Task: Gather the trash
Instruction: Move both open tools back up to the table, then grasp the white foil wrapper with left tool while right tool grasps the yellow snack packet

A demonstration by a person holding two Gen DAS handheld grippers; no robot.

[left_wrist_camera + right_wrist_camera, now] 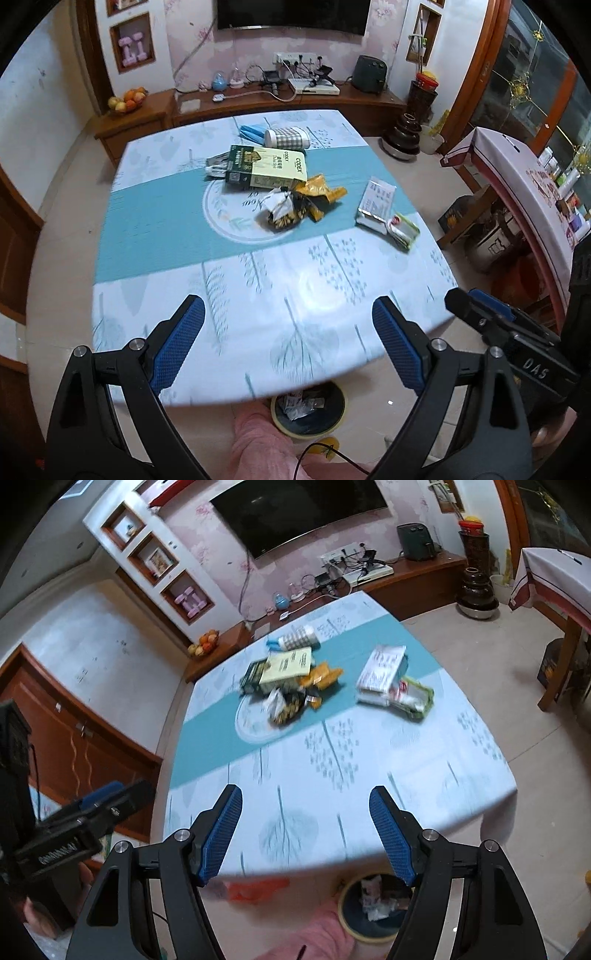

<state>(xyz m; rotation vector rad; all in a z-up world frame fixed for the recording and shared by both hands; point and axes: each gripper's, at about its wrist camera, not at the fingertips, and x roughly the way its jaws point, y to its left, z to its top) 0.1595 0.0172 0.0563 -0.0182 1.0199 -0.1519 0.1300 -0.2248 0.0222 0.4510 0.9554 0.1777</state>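
Only the right wrist view shows a red scrap (255,889) under the table (424,797), while the trash heap (284,192) lies mid-table and both the left gripper (288,347) and right gripper (306,834) gape wide, holding nothing

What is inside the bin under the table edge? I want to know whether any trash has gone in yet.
The trash bin on the floor already holds some crumpled whitish wrappers. The tablecloth edge covers its far part in the left view, so the full contents cannot be seen.
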